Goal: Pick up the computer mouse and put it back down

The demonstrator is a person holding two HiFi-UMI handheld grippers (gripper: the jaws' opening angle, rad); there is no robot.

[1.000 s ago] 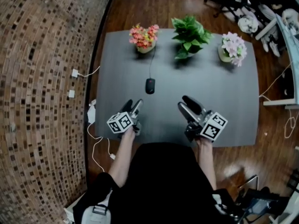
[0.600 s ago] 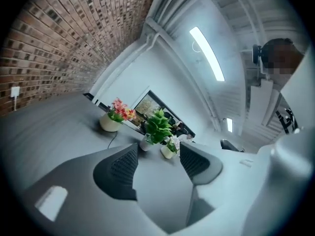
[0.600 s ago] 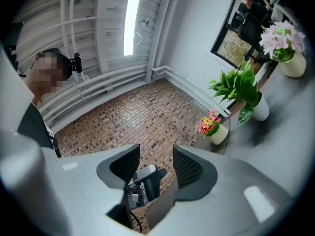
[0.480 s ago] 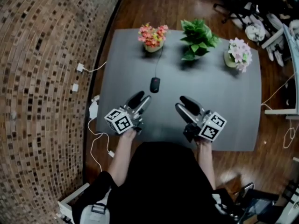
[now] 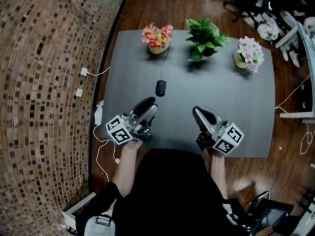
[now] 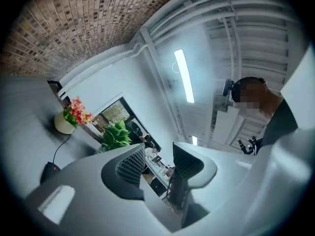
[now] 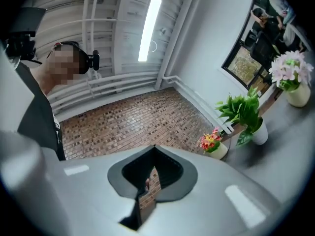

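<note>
Left tongs [image 5: 146, 107] swung up, closing to a narrow empty gap. Right tongs [image 5: 199, 112] snapped shut, empty. Computer mouse [image 5: 160, 88] sits middle of the table [image 5: 246, 122].

Left gripper [image 6: 158, 165]: jaws apart and just now closing; nothing sits between them, only distant room.
Green plant [image 6: 115, 135]: leafy, on the grey table [image 6: 24, 107], just above the left-hand jaw.
Flower pot [image 6: 73, 118]: pale pot with red and yellow blooms, left of the green plant.
Computer mouse [image 6: 49, 171]: dark, lying on the table below and left of the green plant; its cable [image 6: 60, 146] runs up toward the flower pot.
Light strip [image 6: 183, 75]: bright, above and right of the green plant.
Person [image 6: 268, 117]: dark top, far right of the green plant.
</note>
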